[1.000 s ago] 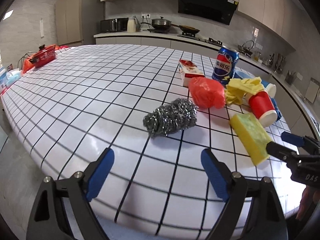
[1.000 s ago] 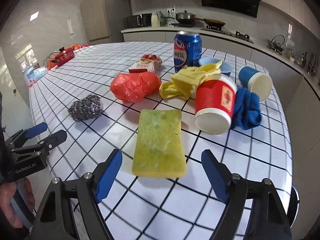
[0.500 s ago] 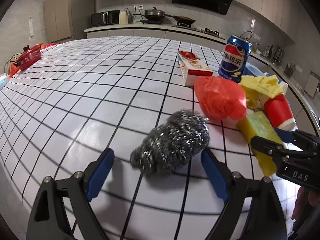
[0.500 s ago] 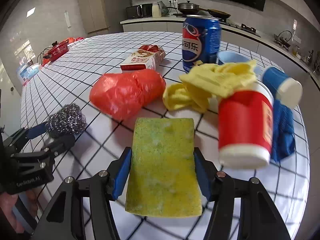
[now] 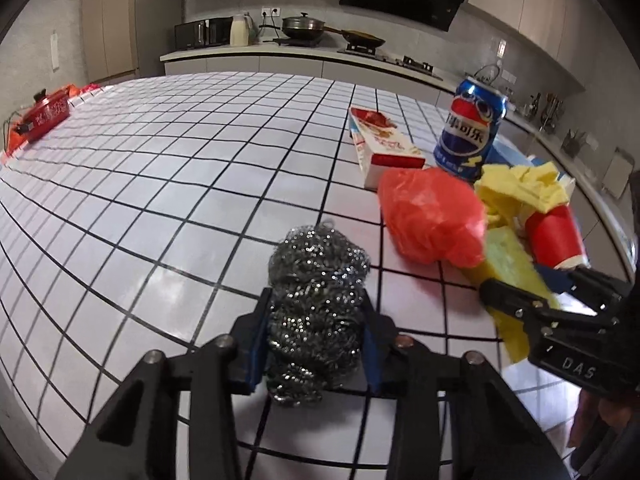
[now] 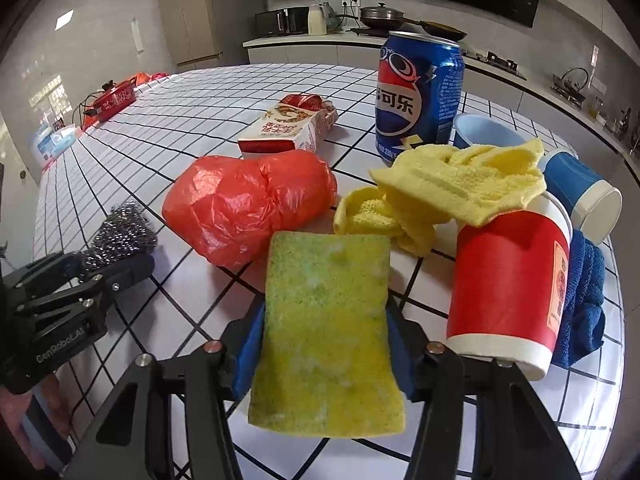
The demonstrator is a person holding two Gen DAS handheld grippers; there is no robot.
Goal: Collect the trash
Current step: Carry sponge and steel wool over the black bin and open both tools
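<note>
A ball of steel wool (image 5: 318, 280) lies on the white checked table (image 5: 160, 200) between the blue pads of my left gripper (image 5: 316, 332). Its jaws are closing and the pads press into the wool on both sides. A yellow-green sponge (image 6: 328, 300) sits between the pads of my right gripper (image 6: 325, 344), whose jaws are also closing and squeeze its long edges. In the right wrist view the left gripper (image 6: 112, 264) and the steel wool (image 6: 120, 232) show at far left. The left wrist view has the right gripper (image 5: 524, 284) on the sponge (image 5: 504, 256).
Just beyond the sponge lie a crumpled red plastic bag (image 6: 248, 204), a yellow cloth (image 6: 460, 184), a tipped red paper cup (image 6: 508, 280), a blue cup (image 6: 580, 184) and a blue cloth (image 6: 584, 292). A Pepsi can (image 6: 418, 96) and a carton (image 6: 292, 128) stand behind. A red pot (image 5: 44, 114) is far left.
Both grippers moved forward over the table and closed: the left from wide open onto the steel wool, the right from wide open onto the sponge's sides.
</note>
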